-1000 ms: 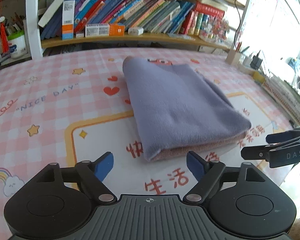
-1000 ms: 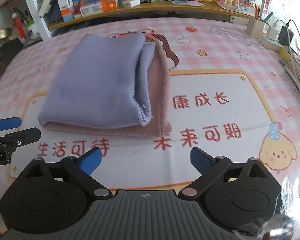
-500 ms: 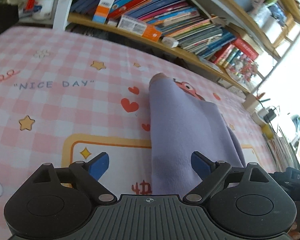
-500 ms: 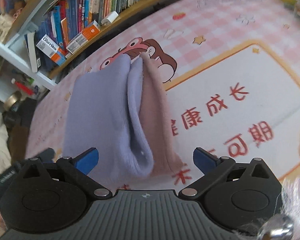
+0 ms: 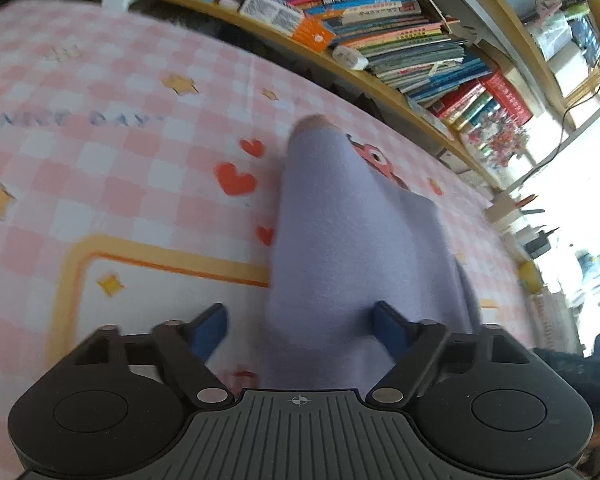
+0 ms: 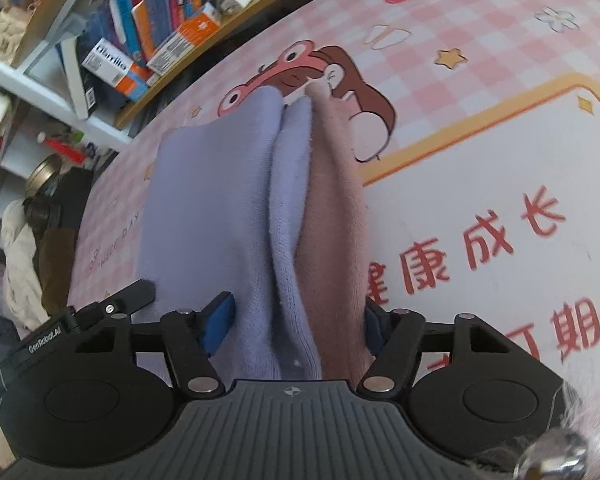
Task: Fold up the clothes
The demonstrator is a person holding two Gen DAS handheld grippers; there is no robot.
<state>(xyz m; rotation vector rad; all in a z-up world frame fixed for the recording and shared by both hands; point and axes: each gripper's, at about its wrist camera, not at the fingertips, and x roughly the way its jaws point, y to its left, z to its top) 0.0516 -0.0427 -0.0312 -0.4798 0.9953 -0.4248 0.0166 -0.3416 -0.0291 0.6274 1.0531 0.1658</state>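
Note:
A folded cloth stack, lilac (image 5: 352,240) on top and dusty pink (image 6: 336,208) beneath, lies on the pink checked mat (image 5: 100,184). My left gripper (image 5: 300,326) is low at the stack's near end and its jaws are closing. One blue pad (image 5: 210,328) stands on the mat beside the cloth's edge, the other over the lilac layer. My right gripper (image 6: 296,320) straddles the other near corner, jaws closing too, with the lilac folds (image 6: 288,240) and the pink layer bulging between its fingers. A black finger of the left gripper (image 6: 136,292) shows beside it.
A wooden shelf of books (image 5: 400,32) runs along the mat's far side, with small boxes (image 6: 180,40) on it. A pen holder (image 5: 504,210) and plugs stand by the bright window edge. Clutter and a brass bowl (image 6: 46,172) sit past the mat's left end.
Both grippers have come down and forward onto the stack's near end and rolled. Their jaws have narrowed, and the cloth now fills the space between them.

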